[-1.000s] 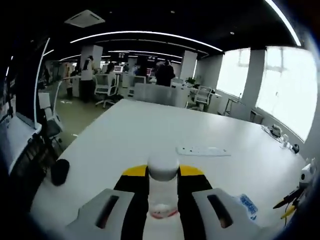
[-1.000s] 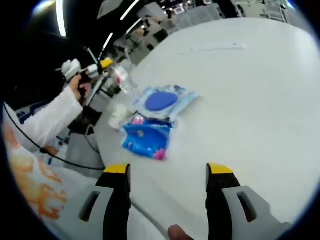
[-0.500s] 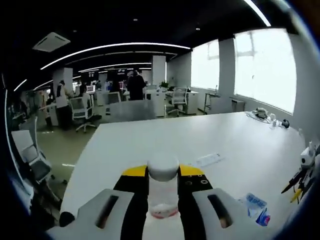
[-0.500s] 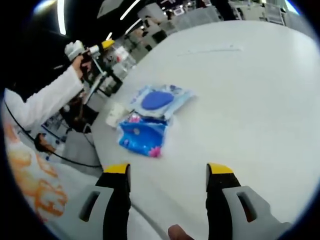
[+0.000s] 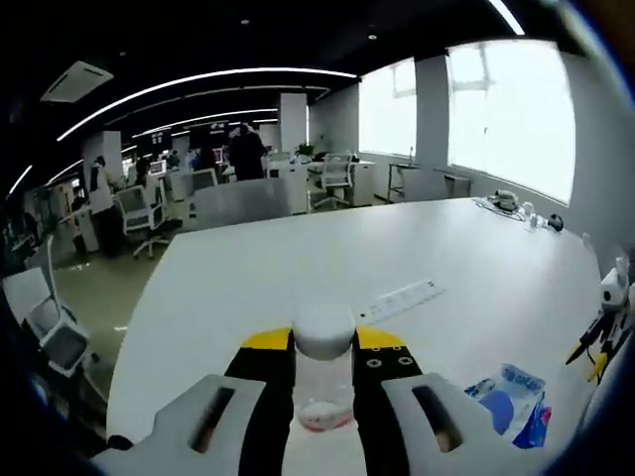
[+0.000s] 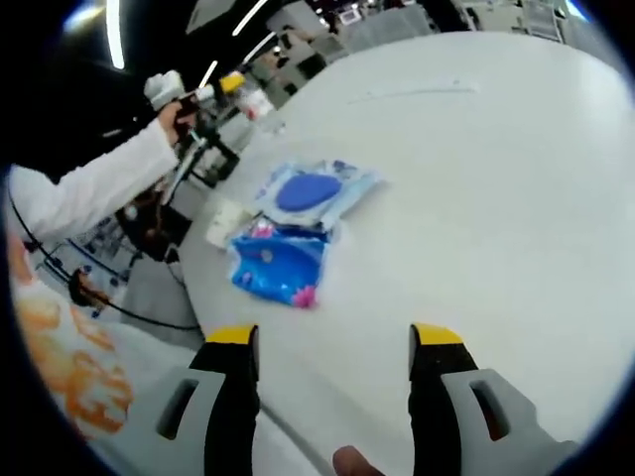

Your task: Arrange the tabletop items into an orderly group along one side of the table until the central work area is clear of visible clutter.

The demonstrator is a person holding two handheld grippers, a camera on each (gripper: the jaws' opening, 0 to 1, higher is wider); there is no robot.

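An open-plan office with curved ceiling light strips, swivel chairs and bright windows lies behind a broad, smooth white surface point(image 5: 298, 268). In the left gripper view, the left gripper point(image 5: 323, 372) has its yellow-tipped fingers point(image 5: 270, 342) clenched on a small clear plastic bottle point(image 5: 323, 392) with a rounded white cap point(image 5: 323, 330); the bottle's long axis runs along the fingers, cap pointing away from the camera, and its lower end shows a reddish band too blurred to read. Beyond it a flat white power strip point(image 5: 399, 298) lies on the surface, its length angled toward the far right. At the lower right sits a crinkled translucent packet with a blue disc inside point(image 5: 508, 399), partly cut off by the edge.

In the right gripper view, the right gripper point(image 6: 333, 347) hangs with its fingers point(image 6: 434, 347) spread apart and nothing between them. Ahead lie the same translucent packet point(image 6: 316, 190) and, touching its near edge, a glossy blue pouch with pink marks point(image 6: 278, 268); a small pale item beside them is hard to make out. At upper left a white-sleeved arm point(image 6: 94, 193) raises the left gripper point(image 6: 213, 94) with the bottle.
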